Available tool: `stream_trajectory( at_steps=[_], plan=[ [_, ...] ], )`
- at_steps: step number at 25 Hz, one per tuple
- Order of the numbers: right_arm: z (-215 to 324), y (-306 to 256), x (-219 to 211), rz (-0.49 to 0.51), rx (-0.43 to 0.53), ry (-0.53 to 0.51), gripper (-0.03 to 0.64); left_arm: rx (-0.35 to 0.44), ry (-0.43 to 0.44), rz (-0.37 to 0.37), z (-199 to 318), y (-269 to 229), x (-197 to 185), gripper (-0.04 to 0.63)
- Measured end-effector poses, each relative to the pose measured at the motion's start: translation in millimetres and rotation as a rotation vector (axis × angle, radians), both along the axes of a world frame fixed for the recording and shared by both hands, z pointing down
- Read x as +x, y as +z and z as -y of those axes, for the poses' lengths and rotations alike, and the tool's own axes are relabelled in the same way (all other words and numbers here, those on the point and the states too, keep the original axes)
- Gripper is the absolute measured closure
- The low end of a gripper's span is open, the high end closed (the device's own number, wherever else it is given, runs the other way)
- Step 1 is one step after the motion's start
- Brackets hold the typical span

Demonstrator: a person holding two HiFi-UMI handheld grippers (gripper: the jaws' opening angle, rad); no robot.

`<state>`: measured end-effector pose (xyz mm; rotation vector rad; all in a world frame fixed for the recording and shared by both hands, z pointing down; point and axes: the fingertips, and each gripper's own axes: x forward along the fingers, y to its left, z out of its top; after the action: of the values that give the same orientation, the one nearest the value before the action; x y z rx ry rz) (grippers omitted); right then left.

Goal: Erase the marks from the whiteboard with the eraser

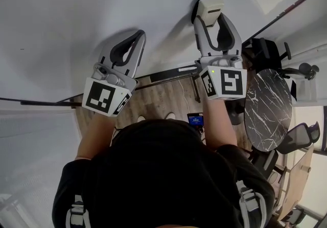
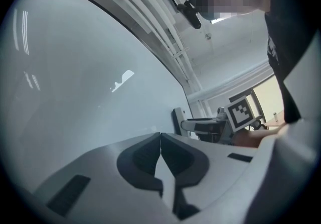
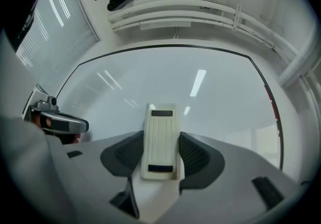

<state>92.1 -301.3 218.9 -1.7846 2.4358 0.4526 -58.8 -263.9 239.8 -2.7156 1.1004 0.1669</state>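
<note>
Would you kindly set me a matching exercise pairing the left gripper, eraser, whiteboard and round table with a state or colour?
Column one:
1 left gripper
2 eraser
3 whiteboard
4 round table

Column two:
a dark with white veins
b shut, empty
c cream, clamped between jaws
d pale, with bright reflections

Pairs: 1-b, 2-c, 3-d, 4-a.

Wood-plank floor (image 1: pixel 156 100) lies below. A round black marble-topped table (image 1: pixel 267 107) stands at the right, with dark office chairs (image 1: pixel 299 137) beside it. Slatted blinds (image 3: pixel 47 37) cover a window. White rails (image 3: pixel 165 14) cross the ceiling.
</note>
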Motion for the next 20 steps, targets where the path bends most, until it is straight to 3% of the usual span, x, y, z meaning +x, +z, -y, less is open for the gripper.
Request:
stream_trajectory(
  at_steps=[13, 20],
  plan=[
    [13.8, 10.6, 94.6, 0.088, -0.039, 0.142, 0.394, -0.025, 0.016, 0.014, 4.9, 8.9, 29.3, 0.589],
    [14.9, 15.3, 94.3, 0.082, -0.022, 0.119, 0.394, -0.052, 0.025, 0.02, 9.1, 23.1, 31.7, 0.589]
  ],
)
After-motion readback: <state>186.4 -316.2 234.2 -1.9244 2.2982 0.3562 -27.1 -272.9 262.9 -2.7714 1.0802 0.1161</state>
